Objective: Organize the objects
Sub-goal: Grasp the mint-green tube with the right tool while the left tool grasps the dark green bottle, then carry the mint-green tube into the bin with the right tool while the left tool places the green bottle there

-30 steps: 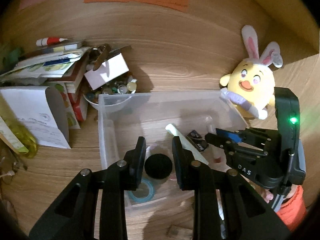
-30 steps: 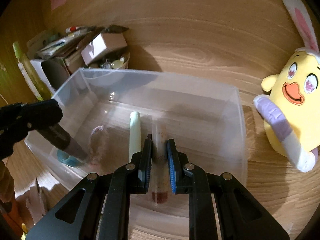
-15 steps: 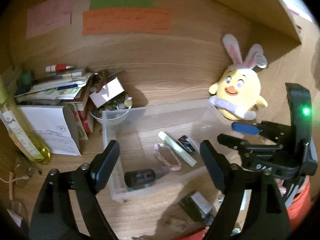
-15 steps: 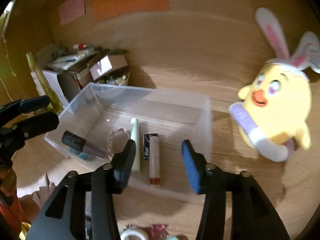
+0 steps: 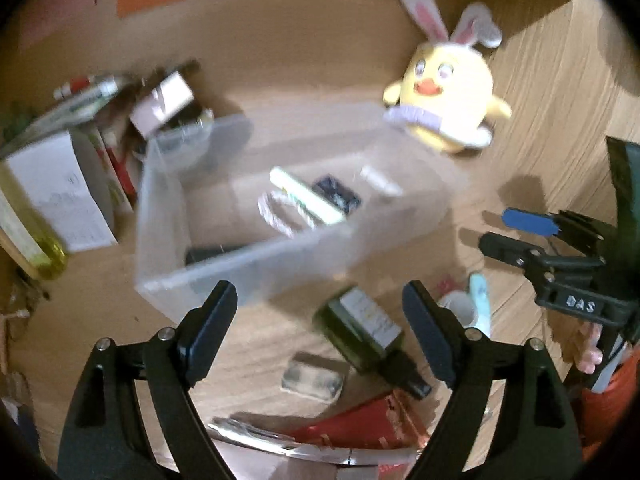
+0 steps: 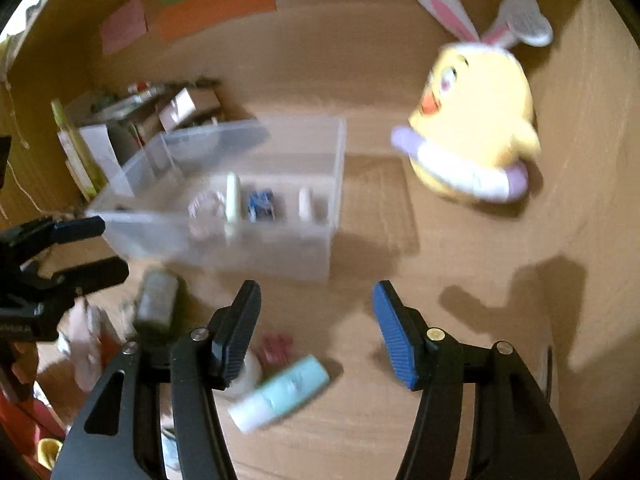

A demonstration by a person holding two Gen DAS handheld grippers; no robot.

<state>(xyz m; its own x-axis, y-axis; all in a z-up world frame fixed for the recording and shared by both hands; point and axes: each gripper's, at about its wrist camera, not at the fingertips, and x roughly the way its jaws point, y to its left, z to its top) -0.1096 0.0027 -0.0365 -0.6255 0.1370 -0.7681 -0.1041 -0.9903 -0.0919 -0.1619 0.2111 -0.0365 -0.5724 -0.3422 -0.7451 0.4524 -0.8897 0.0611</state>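
A clear plastic bin (image 5: 168, 216) (image 6: 280, 256) sits on the wooden desk and holds a pale green stick (image 5: 306, 196) (image 6: 232, 200), a small dark packet (image 5: 336, 196) (image 6: 260, 204), a white tube (image 6: 305, 202), a band and a dark bottle (image 5: 212, 254). My left gripper (image 5: 320, 336) is open and empty, in front of the bin above a dark green bottle (image 5: 364, 332). My right gripper (image 6: 316, 328) is open and empty, in front of the bin near a light blue tube (image 6: 280, 392). Both views are blurred.
A yellow bunny plush (image 5: 448, 100) (image 6: 476, 120) stands to the right of the bin. Boxes, papers and a bowl of small items (image 5: 80, 152) crowd the left. A small foil-wrapped block (image 5: 312, 376), red packaging (image 5: 360, 424) and a white roll (image 5: 460, 308) lie in front.
Both grippers let go of their items in the bin, opened wide and pulled back out of it toward the front of the desk. The dark bottle and white tube now lie inside the bin.
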